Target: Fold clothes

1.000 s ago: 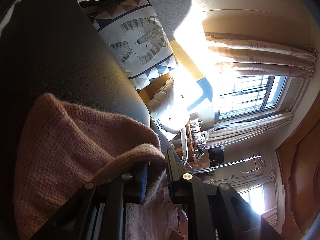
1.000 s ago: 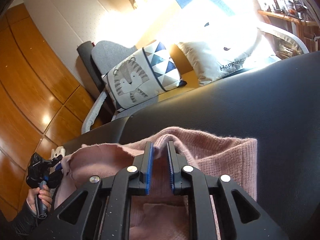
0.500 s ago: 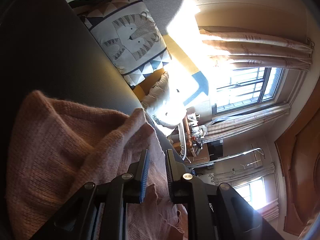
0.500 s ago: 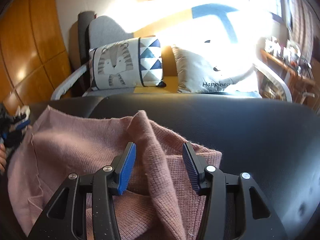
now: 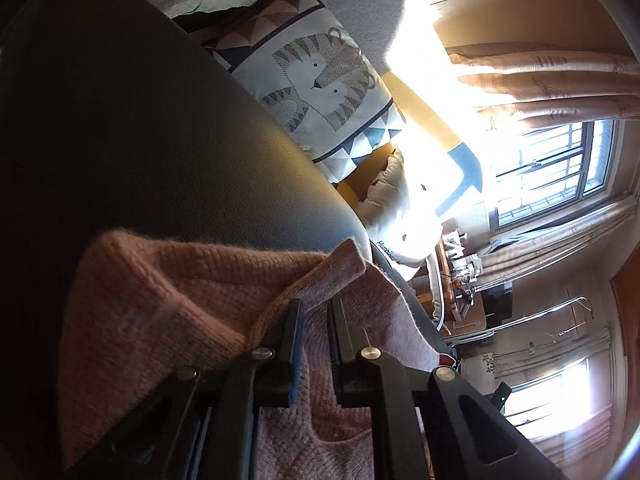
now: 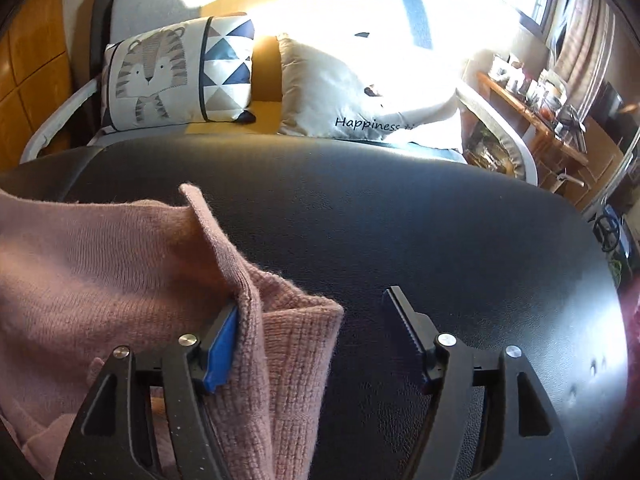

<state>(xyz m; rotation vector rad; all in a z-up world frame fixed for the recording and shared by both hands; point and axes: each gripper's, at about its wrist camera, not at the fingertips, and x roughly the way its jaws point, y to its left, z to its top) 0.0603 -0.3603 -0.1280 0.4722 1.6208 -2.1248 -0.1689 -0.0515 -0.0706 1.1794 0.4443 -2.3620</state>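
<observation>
Lying on black padded surface: pink knit sweater. L gripper pinching its edge, closing. R gripper spreading, sweater fold draped over one finger, unpinched.

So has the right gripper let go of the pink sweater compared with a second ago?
Yes. The right gripper, pinched on the pink sweater then, is opening now; the knit lies against only one pad, over the black surface.

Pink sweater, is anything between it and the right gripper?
Nothing visible. The pink sweater lies against the right gripper's blue-padded finger, a fold between its opening jaws, on the black surface.
</observation>
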